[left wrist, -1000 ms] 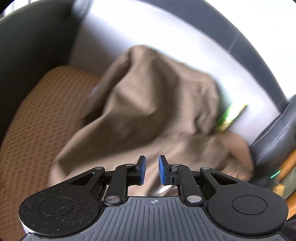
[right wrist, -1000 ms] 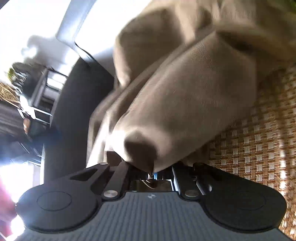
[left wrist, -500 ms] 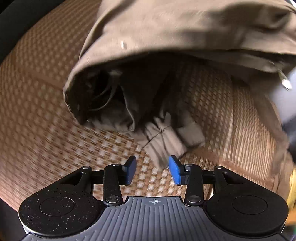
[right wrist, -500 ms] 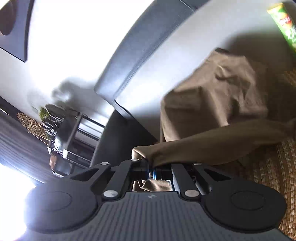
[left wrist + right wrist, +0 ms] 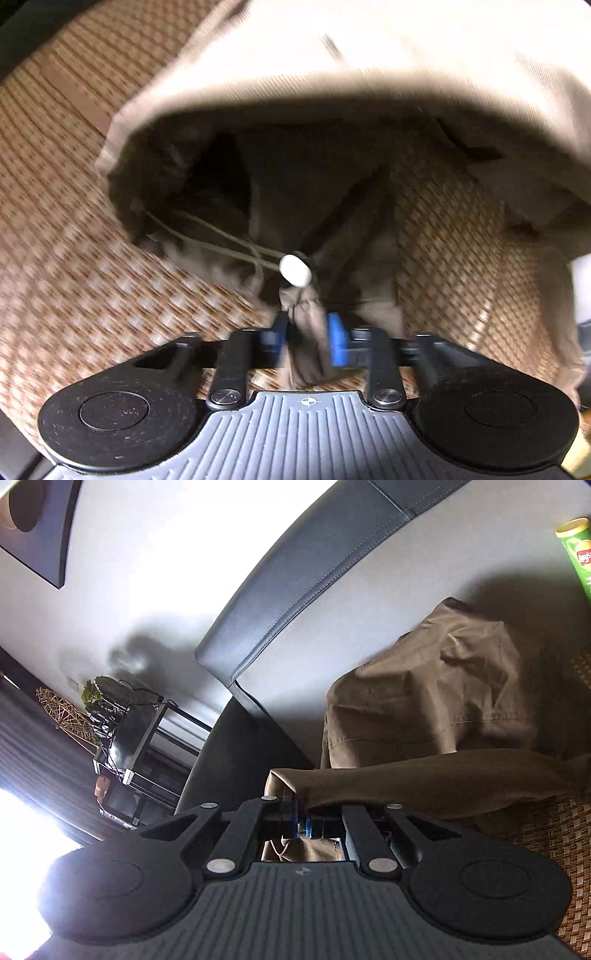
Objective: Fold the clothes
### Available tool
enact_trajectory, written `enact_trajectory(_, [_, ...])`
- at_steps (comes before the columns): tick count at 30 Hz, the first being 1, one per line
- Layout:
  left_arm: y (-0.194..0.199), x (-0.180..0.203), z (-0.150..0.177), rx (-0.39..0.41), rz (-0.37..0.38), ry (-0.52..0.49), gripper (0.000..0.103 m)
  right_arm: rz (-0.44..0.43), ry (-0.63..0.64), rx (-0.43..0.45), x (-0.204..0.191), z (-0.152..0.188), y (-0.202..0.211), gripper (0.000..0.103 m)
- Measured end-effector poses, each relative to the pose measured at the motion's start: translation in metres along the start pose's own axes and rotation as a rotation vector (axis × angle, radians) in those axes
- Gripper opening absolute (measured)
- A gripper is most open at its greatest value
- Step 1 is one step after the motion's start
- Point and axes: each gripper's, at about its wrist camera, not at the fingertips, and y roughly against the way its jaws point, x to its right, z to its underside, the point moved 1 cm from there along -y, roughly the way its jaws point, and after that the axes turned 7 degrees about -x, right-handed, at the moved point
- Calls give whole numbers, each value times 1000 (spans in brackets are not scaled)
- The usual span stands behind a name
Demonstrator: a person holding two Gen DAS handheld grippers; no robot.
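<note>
Both grippers are pinching the tan garment (image 5: 461,701) above the woven seat mat (image 5: 74,240).

Left gripper (image 5: 308,341) is clamping a gathered drawstring edge just near the white cord stopper (image 5: 295,270); right gripper (image 5: 303,821) is gripping a stretched band of cloth, pads nearly together. The rest is sagging in a heap toward the far sofa back (image 5: 295,583). Judging by this, it is being lifted to spread; next calls for pulling the edges apart and laying it flat.

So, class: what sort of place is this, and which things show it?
Probably a living room: a dark grey leather sofa back, a woven brown seat mat, and a black metal shelf unit.
</note>
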Motion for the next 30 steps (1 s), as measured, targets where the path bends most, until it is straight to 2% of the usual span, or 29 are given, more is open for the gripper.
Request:
enact_trajectory(2, [14, -7, -3, 63, -62, -4, 12, 0, -6, 2, 0, 0, 6, 4])
enact_trajectory(9, [113, -49, -39, 460, -412, 26, 11, 22, -18, 56, -5, -1, 58, 4])
enact_trajectory(13, [170, -78, -69, 640, -523, 26, 11, 70, -42, 97, -4, 4, 103, 4])
enact_trajectory(16, [187, -99, -85, 686, -575, 25, 11, 133, -54, 46, 0, 23, 128, 4])
enact_trajectory(18, [183, -115, -90, 671, -621, 28, 11, 195, -54, -34, 5, 44, 136, 4])
enact_trajectory(20, [163, -128, -96, 588, -655, 37, 13, 297, -50, -138, 18, 75, 135, 4])
enact_trajectory(21, [149, -135, -100, 522, -654, 49, 14, 350, -58, -195, 29, 92, 129, 5])
enact_trajectory(24, [124, -148, -95, 391, -593, 59, 16, 488, -111, -368, 71, 143, 107, 5])
enact_trajectory(25, [125, -147, -89, 378, -559, 35, 21, 519, -119, -405, 82, 156, 99, 6])
enact_trajectory(26, [127, -145, -84, 372, -525, 2, 34, 549, -112, -432, 91, 166, 91, 7])
enact_trajectory(27, [132, -143, -78, 362, -478, -43, 43, 571, -101, -444, 96, 173, 85, 10])
enact_trajectory(29, [138, -135, -64, 339, -382, -141, 48, 592, -107, -436, 100, 176, 80, 11])
enact_trajectory(30, [132, -132, -60, 337, -396, -221, 54, 592, -106, -431, 100, 175, 80, 11])
